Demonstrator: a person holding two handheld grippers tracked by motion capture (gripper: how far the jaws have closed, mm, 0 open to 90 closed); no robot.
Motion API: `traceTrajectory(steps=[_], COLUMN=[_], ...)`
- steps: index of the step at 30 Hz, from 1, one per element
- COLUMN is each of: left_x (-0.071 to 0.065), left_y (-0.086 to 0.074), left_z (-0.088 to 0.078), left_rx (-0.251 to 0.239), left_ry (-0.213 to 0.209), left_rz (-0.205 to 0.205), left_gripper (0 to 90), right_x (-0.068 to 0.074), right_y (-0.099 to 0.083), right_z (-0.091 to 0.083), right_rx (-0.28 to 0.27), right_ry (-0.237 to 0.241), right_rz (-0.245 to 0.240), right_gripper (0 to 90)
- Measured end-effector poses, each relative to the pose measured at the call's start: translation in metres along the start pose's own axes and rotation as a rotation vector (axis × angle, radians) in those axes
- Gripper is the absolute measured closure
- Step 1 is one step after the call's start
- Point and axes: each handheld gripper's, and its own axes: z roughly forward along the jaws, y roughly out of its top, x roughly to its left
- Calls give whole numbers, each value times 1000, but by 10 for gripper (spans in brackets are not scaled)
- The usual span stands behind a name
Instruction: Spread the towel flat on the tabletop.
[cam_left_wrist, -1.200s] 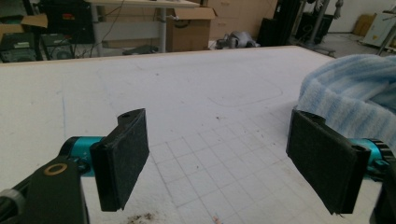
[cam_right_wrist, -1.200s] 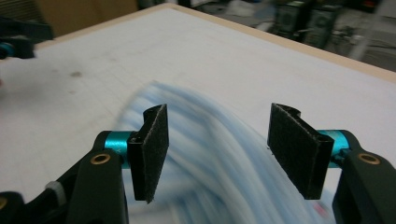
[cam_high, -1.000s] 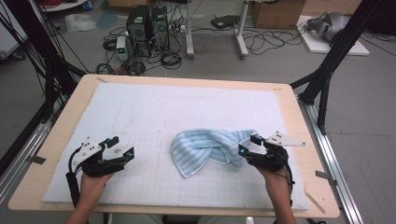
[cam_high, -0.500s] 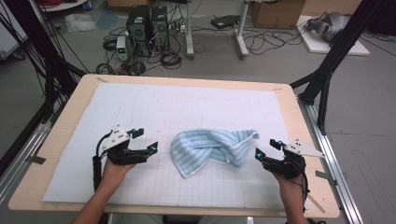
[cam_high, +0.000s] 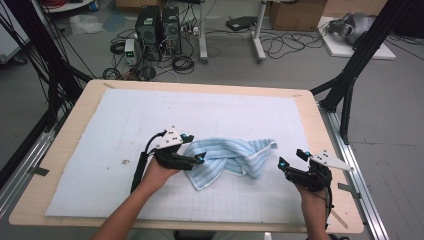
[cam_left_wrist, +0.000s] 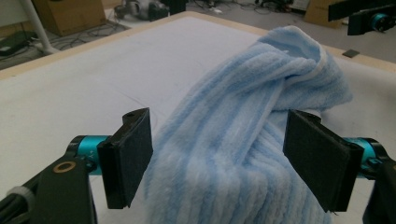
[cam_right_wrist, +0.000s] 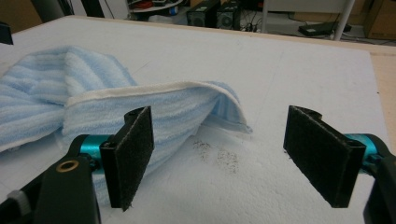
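Observation:
A light blue striped towel (cam_high: 230, 156) lies crumpled and twisted on the mat, near the front middle. My left gripper (cam_high: 194, 148) is at its left end, open. In the left gripper view the towel (cam_left_wrist: 243, 140) bulges up between the wide jaws, and the pads (cam_left_wrist: 133, 156) do not press on it; these jaws have just been closing a little. My right gripper (cam_high: 291, 158) stands open a short way right of the towel's right end, its jaws having just been opening. In the right gripper view the towel's hemmed corner (cam_right_wrist: 140, 107) lies ahead and left, with bare mat between the jaws.
A white foam mat (cam_high: 125, 125) covers the wooden table (cam_high: 60, 150). Dark specks (cam_right_wrist: 217, 156) mark the mat near the towel's right corner. Black frame posts (cam_high: 350, 80) stand at both sides; computers and cables (cam_high: 160, 30) sit on the floor beyond the far edge.
My left gripper has moved right across the mat up to the towel's left end. My right gripper, earlier at the towel's right end, has drawn back to the right, apart from it.

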Motion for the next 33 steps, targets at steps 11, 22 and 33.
traceTrajectory(steps=[11,22,33], left_x=[-3,21,45], left_y=[-14,-15,-35], left_z=[45,14,-25], left_rx=[266,194,157], left_ry=[-22,-2,79], left_rz=[67,-95,-176], left_gripper=[683,841,841], right_x=[0,4,7], right_y=[-3,-7,-9], right_z=[3,8,12], right_rx=[21,40,57], right_ry=[3,24,27], right_rz=[7,2,-15], right_gripper=[239,244,251])
